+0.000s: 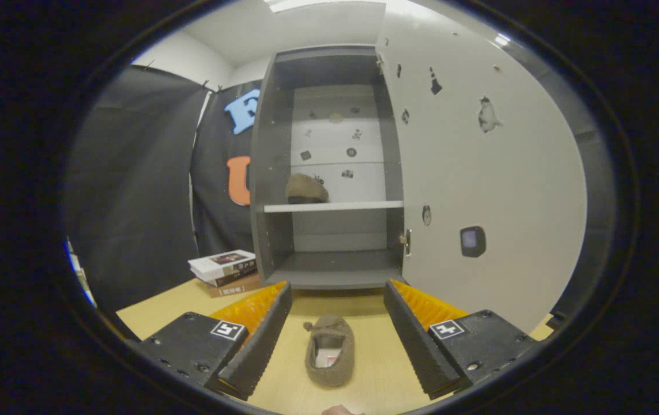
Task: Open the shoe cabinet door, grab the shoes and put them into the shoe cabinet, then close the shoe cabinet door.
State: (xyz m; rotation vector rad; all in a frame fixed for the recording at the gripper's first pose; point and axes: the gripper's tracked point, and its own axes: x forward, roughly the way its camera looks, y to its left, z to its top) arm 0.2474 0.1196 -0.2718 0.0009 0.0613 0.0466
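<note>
the gripper (338, 331) hangs over the bench (387, 380) with its jaws wide apart and empty. the slipper (330, 350) lies between them, touching neither, its long axis pointing toward the open shoe cabinet (329, 271) just beyond, where another slipper (306, 188) sits on the shelf (334, 206).

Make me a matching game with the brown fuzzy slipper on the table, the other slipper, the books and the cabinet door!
Things:
1. brown fuzzy slipper on the wooden table
2. second brown slipper
3. stack of books
4. white cabinet door

Places or states:
A. swung open
B. on the cabinet's middle shelf
C. between the open tongs
D. beside the grey cabinet, on the table

Pairs: 1-C, 2-B, 3-D, 4-A
</note>
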